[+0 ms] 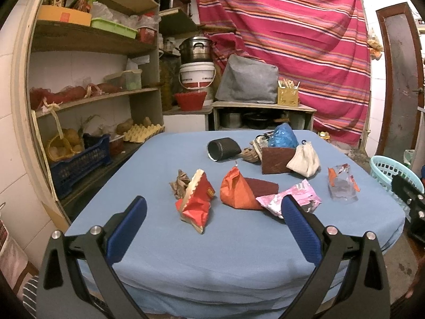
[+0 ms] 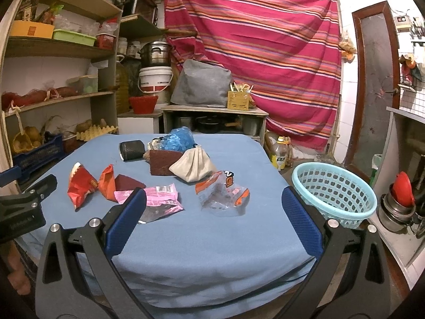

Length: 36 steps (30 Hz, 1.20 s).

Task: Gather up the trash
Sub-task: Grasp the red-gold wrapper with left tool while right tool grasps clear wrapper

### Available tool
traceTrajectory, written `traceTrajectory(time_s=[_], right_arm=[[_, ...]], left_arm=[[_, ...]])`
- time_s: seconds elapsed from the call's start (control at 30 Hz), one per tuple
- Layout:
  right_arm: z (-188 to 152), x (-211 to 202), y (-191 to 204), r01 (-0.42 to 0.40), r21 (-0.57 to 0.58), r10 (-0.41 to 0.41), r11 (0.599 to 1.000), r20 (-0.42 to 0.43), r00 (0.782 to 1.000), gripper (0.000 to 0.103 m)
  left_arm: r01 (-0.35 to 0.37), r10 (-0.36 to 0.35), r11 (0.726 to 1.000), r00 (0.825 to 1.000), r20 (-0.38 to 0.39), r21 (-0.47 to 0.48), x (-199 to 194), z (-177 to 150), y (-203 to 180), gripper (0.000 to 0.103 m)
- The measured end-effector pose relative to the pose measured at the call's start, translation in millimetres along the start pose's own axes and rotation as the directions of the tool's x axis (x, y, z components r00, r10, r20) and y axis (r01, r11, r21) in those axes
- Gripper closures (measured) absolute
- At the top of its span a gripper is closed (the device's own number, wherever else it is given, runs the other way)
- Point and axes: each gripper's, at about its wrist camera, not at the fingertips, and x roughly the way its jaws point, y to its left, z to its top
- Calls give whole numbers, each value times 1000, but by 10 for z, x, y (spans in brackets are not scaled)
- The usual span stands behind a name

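Trash lies on the blue-covered table (image 1: 186,252): a red crumpled wrapper (image 1: 195,202) (image 2: 79,184), an orange wrapper (image 1: 237,190) (image 2: 107,182), a pink wrapper (image 1: 292,198) (image 2: 159,198), a clear plastic wrapper (image 1: 342,184) (image 2: 224,192), a brown crumpled paper (image 1: 180,183), a white cloth pouch (image 1: 304,160) (image 2: 192,166), a blue plastic bag (image 1: 283,137) (image 2: 179,139) and a black cup (image 1: 223,148) (image 2: 131,150) on its side. My left gripper (image 1: 212,208) is open and empty, near the red wrapper. My right gripper (image 2: 213,203) is open and empty, near the clear wrapper. A light blue basket (image 2: 334,195) (image 1: 393,170) stands right of the table.
A brown board (image 1: 276,162) (image 2: 163,163) and a dark red pad (image 1: 261,187) (image 2: 127,182) lie among the trash. Shelves (image 1: 93,98) with crates and food stand on the left. A striped curtain (image 2: 252,53) hangs behind. A counter with pots (image 2: 398,207) is on the right.
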Motion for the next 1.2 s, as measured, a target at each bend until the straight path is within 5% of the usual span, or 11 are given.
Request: traceTrajectory(time_s=[0.27,0.57,0.93,1.2], right_arm=[[39,158,47,32,-6,-32,999,-41,999,4],[354,675,62,-45,39,49,998,-130,990,4],[304,1581,0,36,-35,-45,999,-285,958,4],[200,2043,-94,90,-49,-102,995,-342,934,4]], left_arm=[[-9,9,1000,1000,-24,13,202,74,123,4],[-21,23,998,999,-39,54,513,348,267,4],[-36,45,998,986,-159,59,1121,230,502,4],[0,-1,1000,977,-214,-5,1337,195,639,6]])
